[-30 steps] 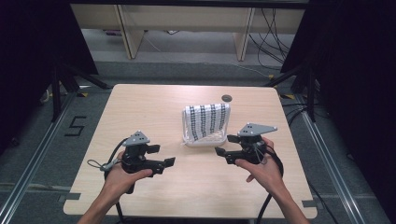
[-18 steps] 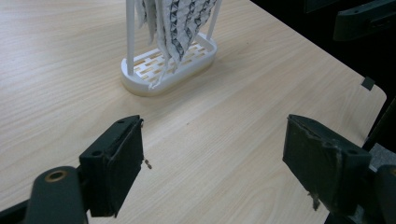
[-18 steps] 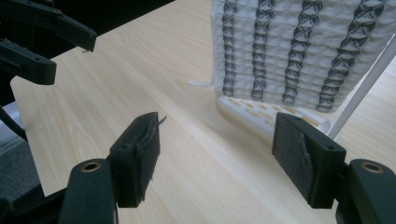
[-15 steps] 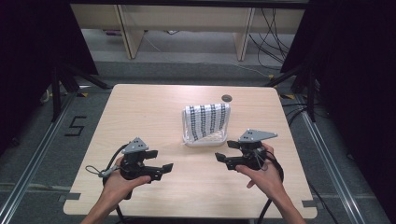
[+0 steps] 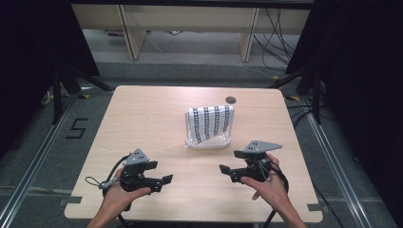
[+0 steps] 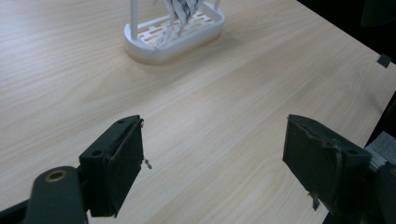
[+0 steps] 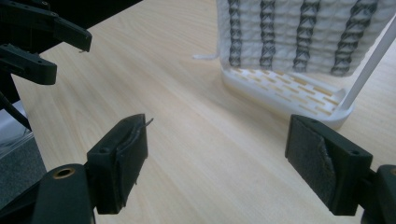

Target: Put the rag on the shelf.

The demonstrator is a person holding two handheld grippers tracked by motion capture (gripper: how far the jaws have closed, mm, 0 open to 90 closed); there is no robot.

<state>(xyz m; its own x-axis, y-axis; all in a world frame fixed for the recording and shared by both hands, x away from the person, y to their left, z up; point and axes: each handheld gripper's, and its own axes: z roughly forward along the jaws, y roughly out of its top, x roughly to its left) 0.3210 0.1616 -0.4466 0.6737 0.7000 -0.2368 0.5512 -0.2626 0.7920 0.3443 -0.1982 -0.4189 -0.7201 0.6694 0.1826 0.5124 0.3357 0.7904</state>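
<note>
High view: a towel (image 5: 209,122), white with dark patterned stripes, hangs over a white rack (image 5: 209,141) that stands on the counter (image 5: 142,118) a little right of its middle, nearer the far edge than the near one. The cloth drapes down both sides of the rack's top bar, and its lower edge reaches close to the slotted base. A small dark round hole (image 5: 231,99) sits in the counter just behind the rack.

Left gripper view has the rack's base (image 6: 173,35) at the top of the frame, with the towel's end (image 6: 180,9) hanging into it; bare wood lies between it and the jaws. Right gripper view has the towel (image 7: 303,32) close ahead and to the right, covering the rack (image 7: 285,93) down to the slotted tray, with one thin white upright at the right edge.

Both claws are held low over the near part of the counter, well apart from the rack. The left claw (image 5: 164,179) has its jaws spread wide, nothing between them. The right claw (image 5: 227,170) has just been opening its jaws; they stand wide apart with nothing between them. The two claws point toward each other across bare wood, each gripped by one hand, cables trailing back off the near edge.
</note>
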